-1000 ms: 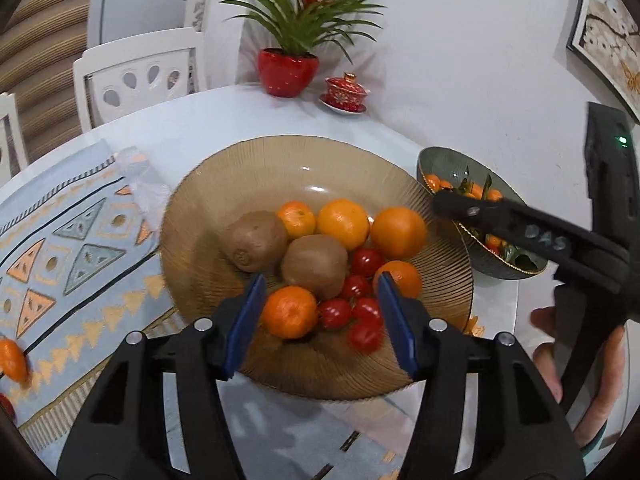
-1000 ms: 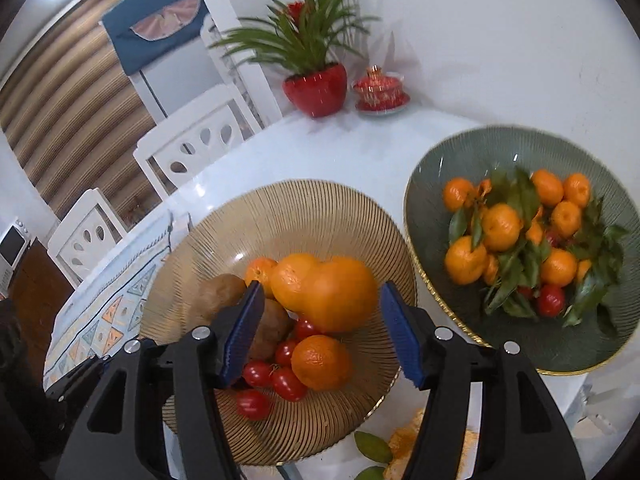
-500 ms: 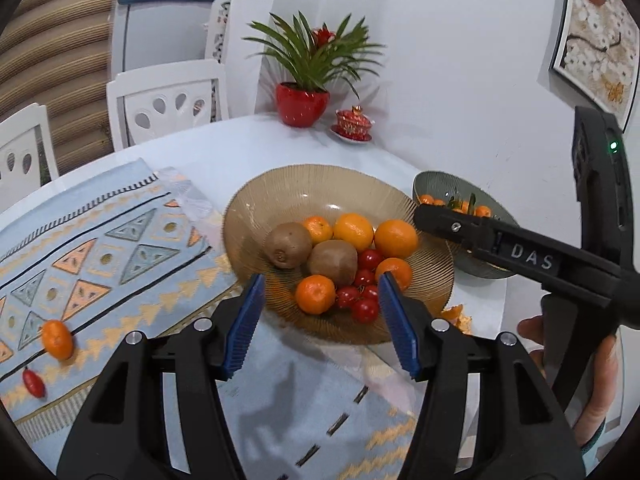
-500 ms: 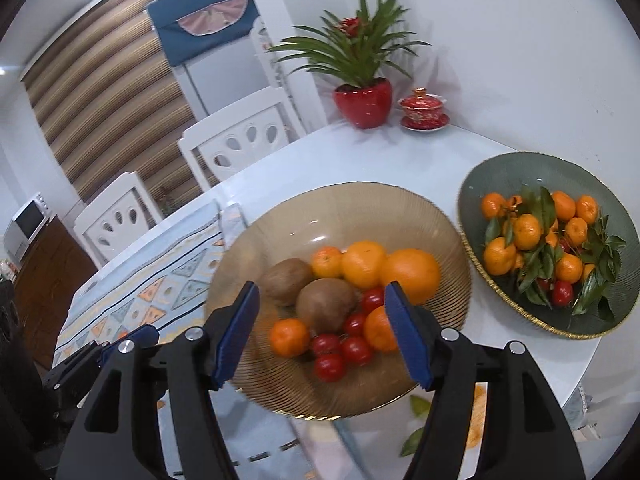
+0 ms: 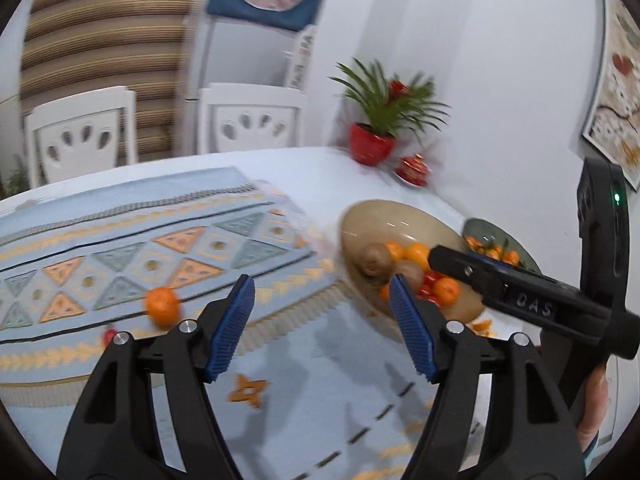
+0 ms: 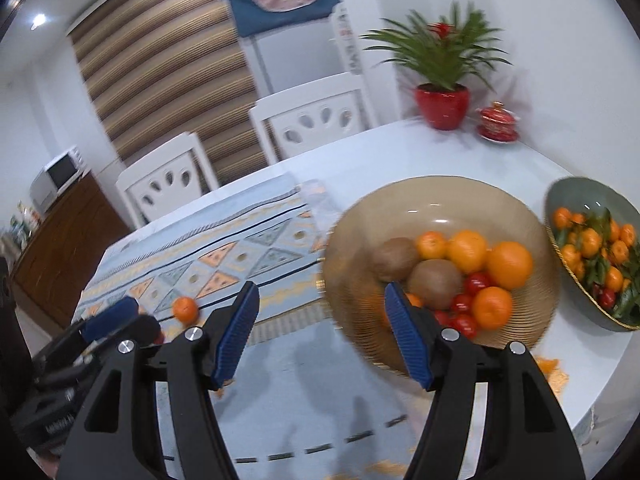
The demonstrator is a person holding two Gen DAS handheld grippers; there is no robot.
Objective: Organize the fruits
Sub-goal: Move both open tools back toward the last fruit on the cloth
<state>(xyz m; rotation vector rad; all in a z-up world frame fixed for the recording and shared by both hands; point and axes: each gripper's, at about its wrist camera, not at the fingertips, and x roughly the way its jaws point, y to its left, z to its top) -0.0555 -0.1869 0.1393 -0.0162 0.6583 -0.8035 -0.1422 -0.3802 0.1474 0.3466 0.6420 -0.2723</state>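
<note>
Left tongs (image 5: 322, 324): spread wide with nothing between the blue pads, held above the patterned cloth (image 5: 120, 256) on the bench (image 5: 320, 172).
Right tongs (image 6: 320, 332): also gaping and empty; seen from the left wrist they cross in at 3 o'clock, in front of the amber bowl.
Stray mandarin (image 5: 161, 306): on the cloth at about 9 o'clock from the left tongs, well apart from both bowls; a small red fruit (image 5: 109, 335) lies near it, at its 8 o'clock.
Amber bowl (image 6: 400, 200): at 2 o'clock in the right wrist view, holding kiwis, oranges and cherry tomatoes.
Green bowl (image 6: 576, 192): just beside the amber bowl, at its 3 o'clock, filled with leafy mandarins.
Doing the step well: I judge the stray mandarin is the next pick. Bring the left tongs over it with a pad on either side, come down until the pads sit at its widest part, and close gently, since it can roll on the cloth and its skin is soft.
Change from a second ago: both wrists have pulled back from the amber bowl and swung left; the bowl has slid from centre to the right, and far more cloth shows.
</note>
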